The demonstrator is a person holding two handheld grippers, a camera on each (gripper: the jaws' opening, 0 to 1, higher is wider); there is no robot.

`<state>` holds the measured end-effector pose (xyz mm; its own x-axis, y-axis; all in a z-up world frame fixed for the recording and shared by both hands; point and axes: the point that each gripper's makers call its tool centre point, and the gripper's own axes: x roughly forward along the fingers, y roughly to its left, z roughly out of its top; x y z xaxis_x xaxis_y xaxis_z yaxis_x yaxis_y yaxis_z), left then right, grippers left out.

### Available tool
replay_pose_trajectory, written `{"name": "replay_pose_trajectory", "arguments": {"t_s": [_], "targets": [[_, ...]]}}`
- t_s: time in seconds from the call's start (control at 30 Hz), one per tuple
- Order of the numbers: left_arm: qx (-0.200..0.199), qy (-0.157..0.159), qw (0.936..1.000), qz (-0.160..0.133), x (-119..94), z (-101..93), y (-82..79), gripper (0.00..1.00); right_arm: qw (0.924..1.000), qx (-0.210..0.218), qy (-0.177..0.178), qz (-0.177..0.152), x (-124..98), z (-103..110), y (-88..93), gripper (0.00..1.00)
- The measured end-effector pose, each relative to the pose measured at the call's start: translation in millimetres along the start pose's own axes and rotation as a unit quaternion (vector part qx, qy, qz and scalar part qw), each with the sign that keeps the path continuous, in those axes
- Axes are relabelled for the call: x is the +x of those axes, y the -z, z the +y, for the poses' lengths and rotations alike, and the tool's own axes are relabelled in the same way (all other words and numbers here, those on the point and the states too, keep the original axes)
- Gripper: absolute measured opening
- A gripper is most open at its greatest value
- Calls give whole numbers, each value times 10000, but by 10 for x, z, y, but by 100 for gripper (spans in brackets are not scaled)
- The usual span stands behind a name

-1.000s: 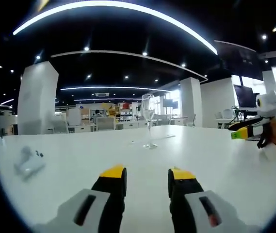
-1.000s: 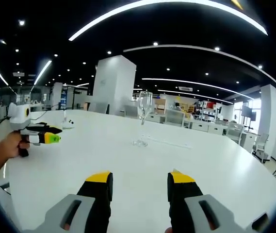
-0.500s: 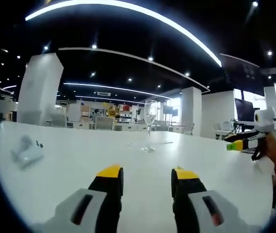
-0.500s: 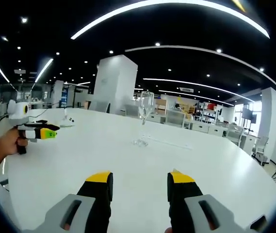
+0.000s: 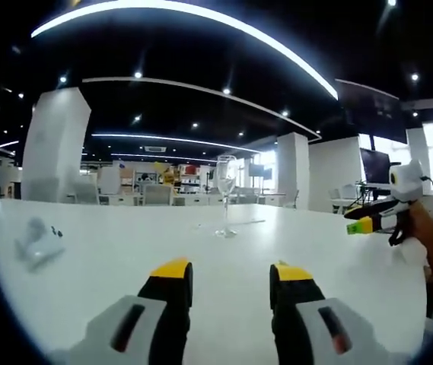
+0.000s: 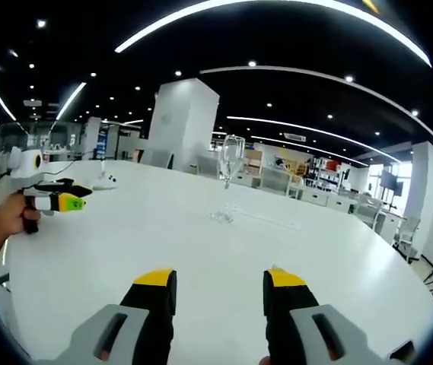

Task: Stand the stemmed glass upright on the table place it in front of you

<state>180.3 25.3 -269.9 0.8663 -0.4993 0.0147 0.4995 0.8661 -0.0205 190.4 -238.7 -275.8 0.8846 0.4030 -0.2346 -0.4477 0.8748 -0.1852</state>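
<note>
Nearest in the left gripper view, the left gripper point(image 5: 229, 277) is seen with its yellow-tipped black jaws spread apart and nothing held between them. Same story in the right gripper view: the right gripper point(image 6: 220, 284) is gaped open and empty, held low over the near edge of the big white desk point(image 6: 338, 274).

Further out, toward the middle of the desk, the clear stemmed glass point(image 5: 225, 195) is already stood upright on its foot, well apart from both sets of jaws and touched by neither. It's also picked up in the right gripper view point(image 6: 230, 176), bowl up, stem straight.

So the job can probably be called about done. If it has to be shifted again, the glass would be judged light, thin-walled, slick and easily tipped, being top-heavy on a narrow foot. The stem just under the bowl is where a hold would best be taken, gently, since a hard pinch on the bowl could crack it.

Off toward the left edge, a small whitish object point(image 5: 37, 245) is lying on the desk; what it is can't be made out.
</note>
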Motion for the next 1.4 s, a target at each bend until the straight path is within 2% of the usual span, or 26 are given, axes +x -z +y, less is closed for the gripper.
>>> {"name": "replay_pose_trajectory", "arguments": {"t_s": [0.2, 0.5, 0.8, 0.83, 0.9, 1.4], "targets": [[0, 4, 10000, 56, -7, -10, 22, 41, 9999, -101, -15, 128, 28, 21, 38, 48], [106, 56, 9999, 107, -23, -65, 38, 41, 9999, -84, 41, 94, 13, 4, 23, 48], [67, 39, 9999, 69, -32, -61, 26, 41, 9997, -169, -57, 150, 33, 52, 42, 48], [77, 177, 9998, -26, -36, -126, -14, 41, 9998, -161, -50, 143, 32, 50, 40, 48], [124, 189, 9997, 7, -32, -138, -2, 41, 9998, -153, -40, 129, 27, 48, 38, 48], [222, 121, 9995, 167, 20, -29, 69, 41, 9996, -209, -15, 165, 28, 41, 62, 48]]}}
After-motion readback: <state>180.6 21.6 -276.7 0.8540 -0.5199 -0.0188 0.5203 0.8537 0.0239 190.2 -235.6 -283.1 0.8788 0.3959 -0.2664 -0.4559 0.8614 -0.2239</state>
